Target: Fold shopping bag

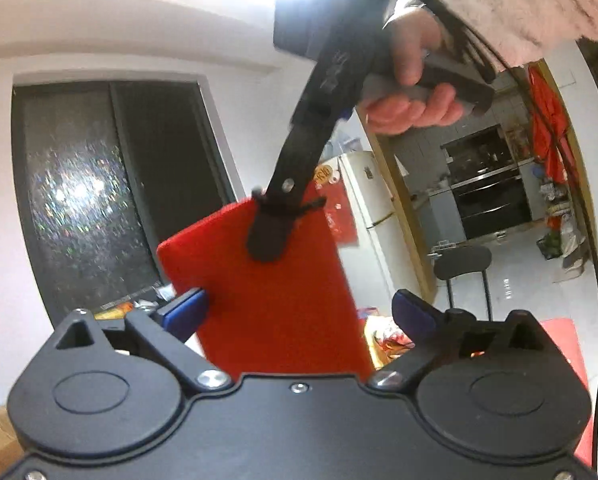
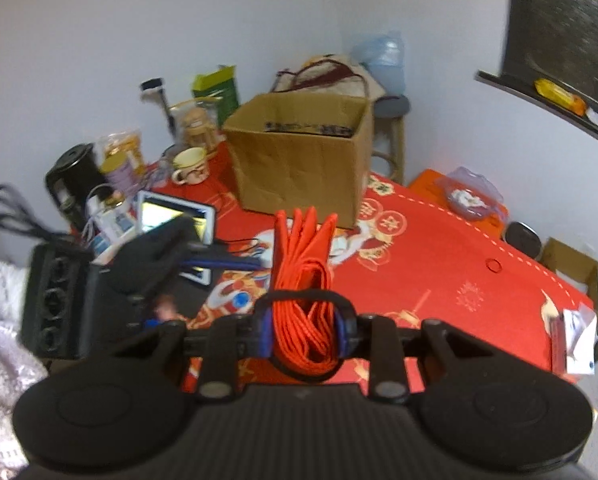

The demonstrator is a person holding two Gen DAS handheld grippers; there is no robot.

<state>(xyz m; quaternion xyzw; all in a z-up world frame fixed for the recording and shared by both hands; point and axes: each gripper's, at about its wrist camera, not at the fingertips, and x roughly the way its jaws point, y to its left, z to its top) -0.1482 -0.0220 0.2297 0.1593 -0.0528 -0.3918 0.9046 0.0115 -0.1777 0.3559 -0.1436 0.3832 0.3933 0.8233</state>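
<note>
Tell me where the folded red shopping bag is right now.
The shopping bag is clamped in the right tool, held above the red tablecloth in front of the cardboard box; in the left wrist view it hangs between the open left tool's fingers.

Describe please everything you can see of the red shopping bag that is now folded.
The shopping bag is bright red, matte, cloth-like, folded into a flat rectangular packet with layered edges and bunched handles. It hangs in the air above the red tablecloth, tilted. The right tongs are shut on its upper end. The left tongs stand open around its lower part; whether their pads touch it is unclear.
</note>
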